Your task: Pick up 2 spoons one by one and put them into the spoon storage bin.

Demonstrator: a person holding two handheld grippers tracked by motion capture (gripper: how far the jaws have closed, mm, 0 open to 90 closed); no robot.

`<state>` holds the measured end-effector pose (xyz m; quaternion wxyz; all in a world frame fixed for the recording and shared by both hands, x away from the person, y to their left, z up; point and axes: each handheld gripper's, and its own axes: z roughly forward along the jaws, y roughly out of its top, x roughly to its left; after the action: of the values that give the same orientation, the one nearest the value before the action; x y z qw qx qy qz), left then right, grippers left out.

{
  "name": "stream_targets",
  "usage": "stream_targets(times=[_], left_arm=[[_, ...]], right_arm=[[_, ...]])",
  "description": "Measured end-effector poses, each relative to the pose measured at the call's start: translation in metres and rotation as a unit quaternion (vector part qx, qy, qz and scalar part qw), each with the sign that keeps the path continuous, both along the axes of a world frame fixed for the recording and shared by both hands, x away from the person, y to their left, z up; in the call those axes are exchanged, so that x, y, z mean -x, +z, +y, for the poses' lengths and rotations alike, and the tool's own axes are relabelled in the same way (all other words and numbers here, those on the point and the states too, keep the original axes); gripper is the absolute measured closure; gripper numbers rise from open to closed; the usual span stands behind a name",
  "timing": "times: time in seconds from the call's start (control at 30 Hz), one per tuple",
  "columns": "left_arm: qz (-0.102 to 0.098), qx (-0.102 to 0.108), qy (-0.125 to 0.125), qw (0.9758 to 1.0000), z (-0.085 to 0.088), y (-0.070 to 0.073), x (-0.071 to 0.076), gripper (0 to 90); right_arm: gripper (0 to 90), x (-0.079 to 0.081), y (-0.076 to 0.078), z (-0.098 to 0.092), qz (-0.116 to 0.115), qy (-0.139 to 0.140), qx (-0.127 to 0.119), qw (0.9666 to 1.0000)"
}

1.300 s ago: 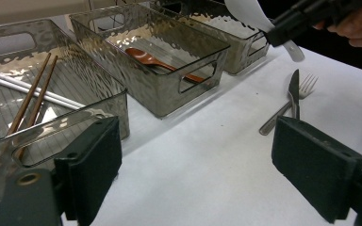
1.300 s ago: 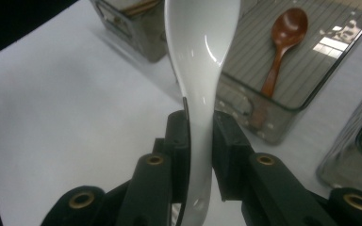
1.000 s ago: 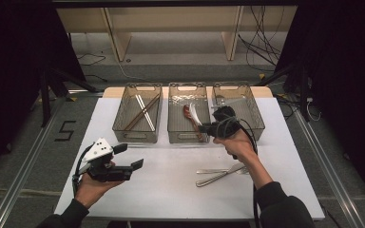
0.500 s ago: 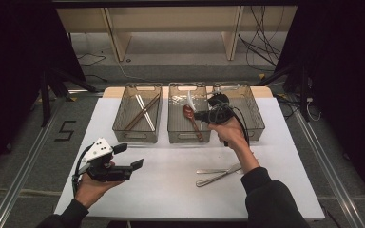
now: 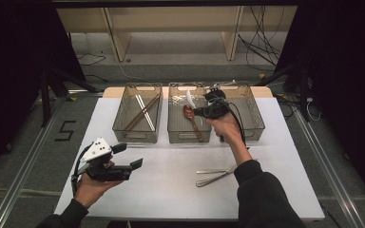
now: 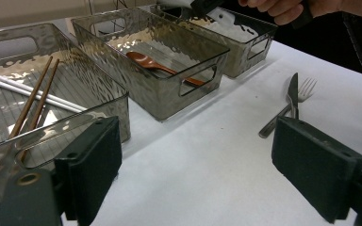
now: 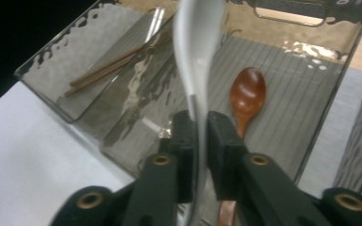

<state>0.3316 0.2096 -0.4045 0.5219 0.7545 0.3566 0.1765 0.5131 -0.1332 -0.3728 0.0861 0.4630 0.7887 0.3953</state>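
In the high view, the right tool (image 5: 196, 110) is holding a white spoon (image 5: 189, 98) over the middle bin (image 5: 188, 135), and a brown spoon (image 5: 188, 113) is lying in that bin just under the tool. The left tool (image 5: 135, 164) is resting low over the white surface (image 5: 171, 190), well apart from the bins, and its jaws are standing apart with nothing between them. A fork and knife (image 5: 216, 174) are waiting on the surface behind the right hand.

In the left gripper view, the left tool (image 6: 195, 165) is open and empty; ahead of it a bin with chopsticks (image 6: 33, 101) is standing.

In the right gripper view, the right tool (image 7: 199, 136) has just been closing and is clamped on the thin handle of the white spoon (image 7: 193, 52), whose bowl is rising beyond the jaws. The grip is narrow and on a smooth handle, so I judge the spoon could be twisting or slipping. If it is released too high, it may be bouncing on the brown spoon (image 7: 246, 96) or on the bin wall.
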Motion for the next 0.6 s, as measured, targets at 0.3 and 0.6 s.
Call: stream_targets(times=[0.3, 0.6], left_arm=[[0.001, 0.001, -0.001, 1.0000, 0.000, 0.000, 0.000, 16.3], [0.001, 0.001, -0.001, 1.0000, 0.000, 0.000, 0.000, 16.3]], right_arm=[[85.6, -0.012, -0.010, 0.004, 0.016, -0.013, 0.023, 0.9995], [85.4, -0.015, -0.015, 0.014, 0.014, -0.012, 0.040, 0.9991]])
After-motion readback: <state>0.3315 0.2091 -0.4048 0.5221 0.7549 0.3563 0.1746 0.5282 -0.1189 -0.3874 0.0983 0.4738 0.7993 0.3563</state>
